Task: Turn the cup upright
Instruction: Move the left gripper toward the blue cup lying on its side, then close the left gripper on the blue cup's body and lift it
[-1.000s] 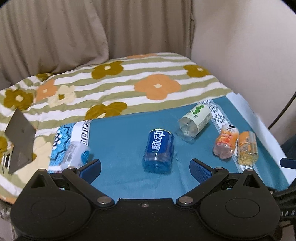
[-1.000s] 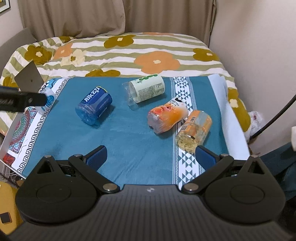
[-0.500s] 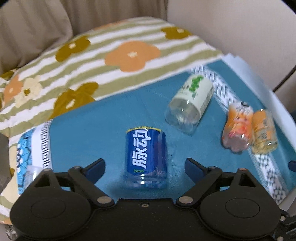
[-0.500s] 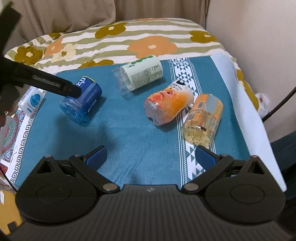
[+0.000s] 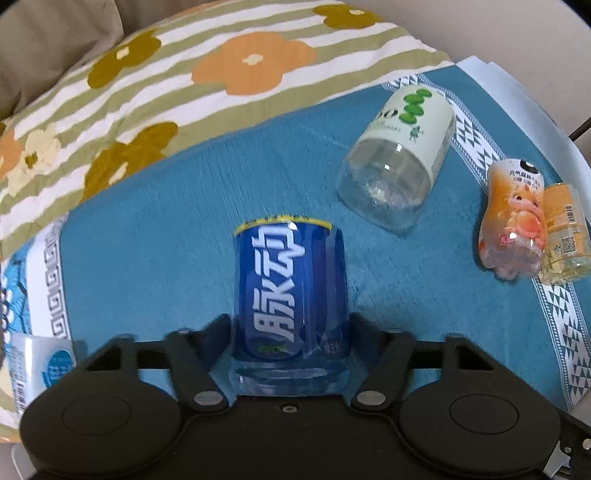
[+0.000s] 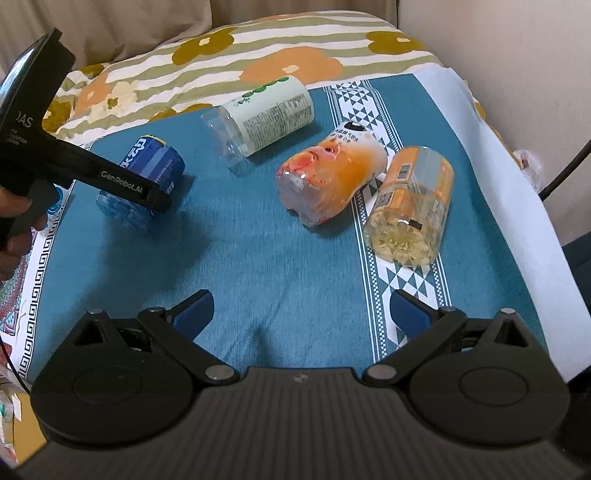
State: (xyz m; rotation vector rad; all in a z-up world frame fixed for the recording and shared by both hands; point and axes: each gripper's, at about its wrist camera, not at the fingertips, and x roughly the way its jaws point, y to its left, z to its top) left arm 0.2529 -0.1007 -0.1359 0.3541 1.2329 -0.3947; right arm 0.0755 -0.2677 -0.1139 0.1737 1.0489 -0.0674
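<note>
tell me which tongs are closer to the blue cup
Left. The left tongs straddle the blue cup, fingers against its sides near the base as it lies on the teal cloth. The right tongs hang open over bare cloth, well apart from it.

You are working over a bed (image 6: 491, 192) that fills most of both views. Its quilt (image 5: 207, 85) is striped olive and white, printed with orange, mustard and cream flowers. In front of the quilt lies a teal cloth (image 6: 266, 258) with a white geometric band (image 6: 373, 236) running along it and a Greek-key border (image 6: 40, 295) at its left edge. A plain white sheet (image 6: 498, 184) shows along the cloth's right side. Behind the quilt hangs a beige curtain (image 6: 122, 26) in soft folds. To the right of the bed stands a plain cream wall (image 6: 517, 55). A dark cable (image 6: 569, 170) crosses that wall. Lighting is even and indoor.
</note>
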